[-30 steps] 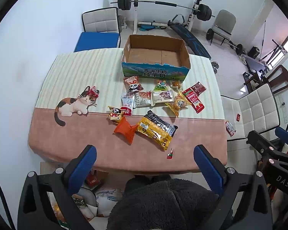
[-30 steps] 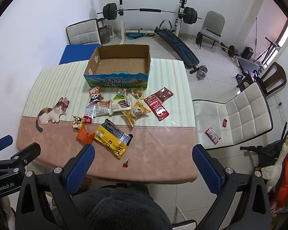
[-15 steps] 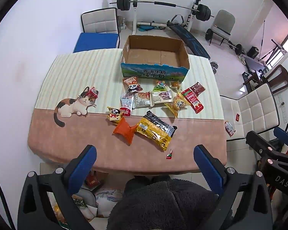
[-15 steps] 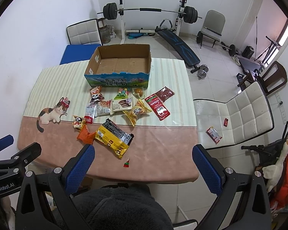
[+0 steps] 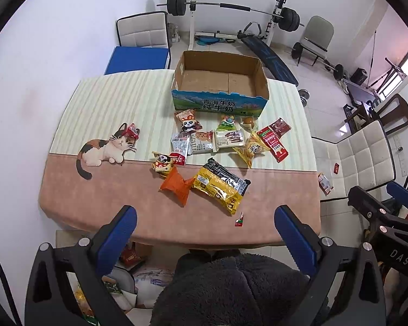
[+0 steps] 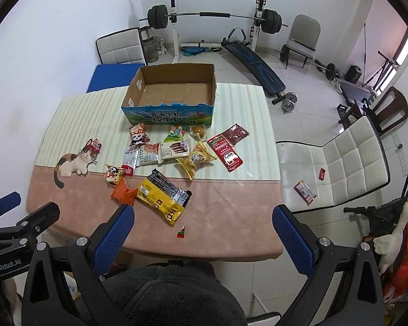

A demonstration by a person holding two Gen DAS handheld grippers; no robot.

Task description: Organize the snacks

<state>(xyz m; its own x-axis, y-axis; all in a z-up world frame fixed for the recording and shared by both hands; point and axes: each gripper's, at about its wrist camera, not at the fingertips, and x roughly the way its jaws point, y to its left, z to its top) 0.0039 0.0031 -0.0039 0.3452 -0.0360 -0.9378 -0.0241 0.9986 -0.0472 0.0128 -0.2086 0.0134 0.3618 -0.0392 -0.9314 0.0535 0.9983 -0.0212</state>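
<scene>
Both views a touch lower; tools (image 5: 205,225) (image 6: 202,226) spread, empty, above snack-strewn table (image 5: 272,214).

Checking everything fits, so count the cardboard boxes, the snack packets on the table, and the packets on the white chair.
Cardboard box: 1
Snack packets on the table: 14
Packets on the white chair: 2
Total: 17

A cat print (image 5: 103,148) near the tablecloth's left edge. Behind the table, a barbell rack (image 6: 215,16), sit-up bench (image 6: 254,65) and white chairs (image 5: 144,34).
</scene>
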